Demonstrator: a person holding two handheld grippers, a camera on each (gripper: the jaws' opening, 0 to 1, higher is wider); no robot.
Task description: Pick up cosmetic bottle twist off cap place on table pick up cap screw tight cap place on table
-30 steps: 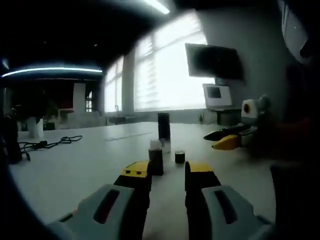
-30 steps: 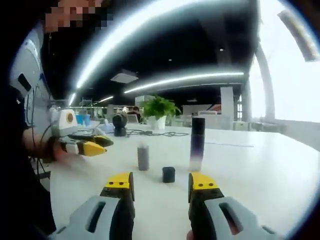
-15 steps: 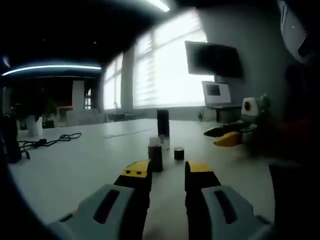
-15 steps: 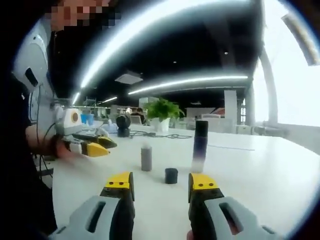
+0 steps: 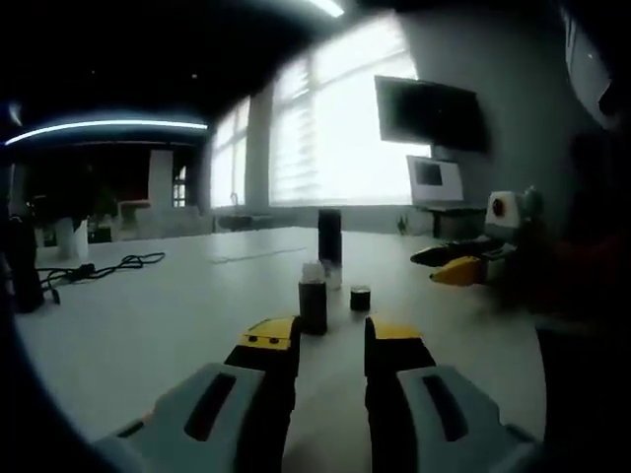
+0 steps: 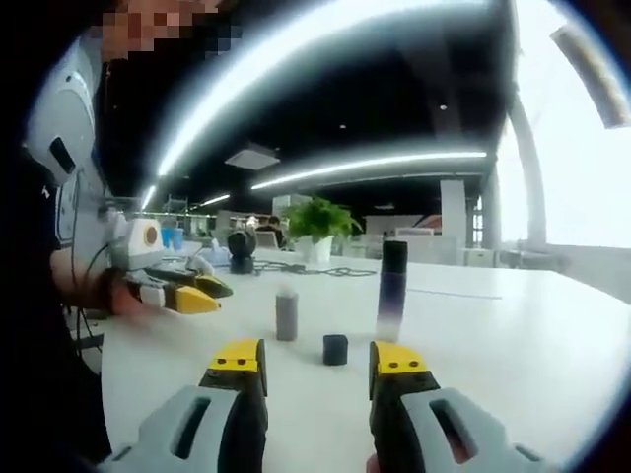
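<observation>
The tall bottle (image 5: pixel 329 247) is partly hidden behind the small bottle (image 5: pixel 313 299); labels unreadable.

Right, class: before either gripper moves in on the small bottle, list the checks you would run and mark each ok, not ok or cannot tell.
1. Small bottle stands upright on the table: ok.
2. Cap is off, lying beside the bottle and apart from it: ok.
3. Right gripper open and empty: ok.
4. Left gripper open and empty: ok.
5. Tall bottle stands clear of the cap: ok.
6. Bottle neck thread is clean: cannot tell, too small.
</observation>
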